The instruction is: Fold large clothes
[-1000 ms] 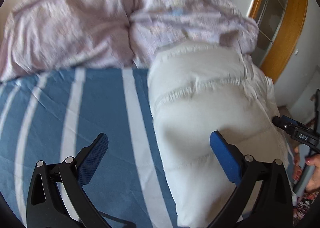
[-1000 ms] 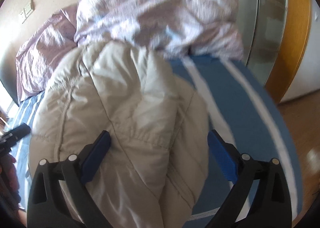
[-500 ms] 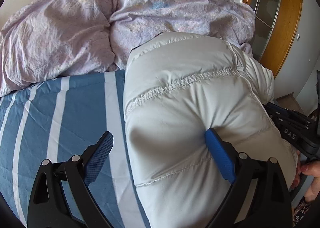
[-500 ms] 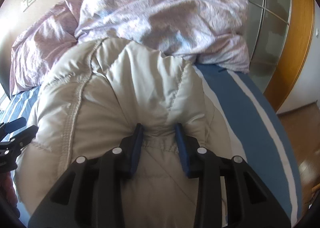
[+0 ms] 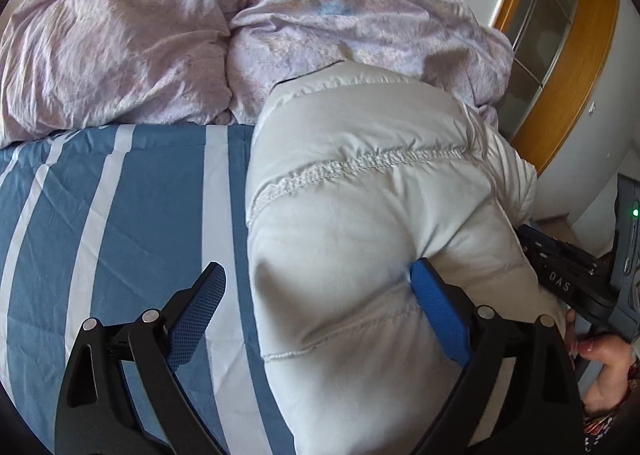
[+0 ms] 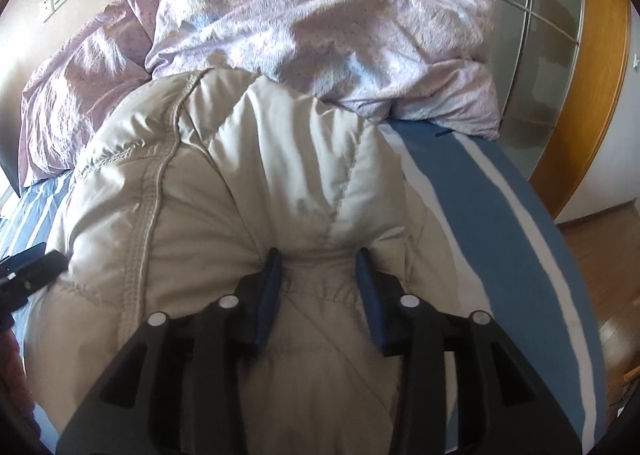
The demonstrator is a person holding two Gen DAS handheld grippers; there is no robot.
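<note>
Bed (image 5: pixel 120 215): blue sheet with white stripes under everything
Duvet (image 5: pixel 200 35): lilac, bunched at the bed's head end
Jacket (image 5: pixel 360 215): pale puffy coat lying on the bed, far end touching the duvet
Your right gripper (image 6: pixel 318 267): clenched on a fold of the jacket's near edge
Your left gripper (image 5: pixel 316 287): released, jaws wide, one pad pressing the jacket, other over the bed sheet

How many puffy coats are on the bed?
1. The pale puffy coat lies on the striped bed, below the lilac duvet. The right gripper pinches it. More may be hidden underneath.
</note>
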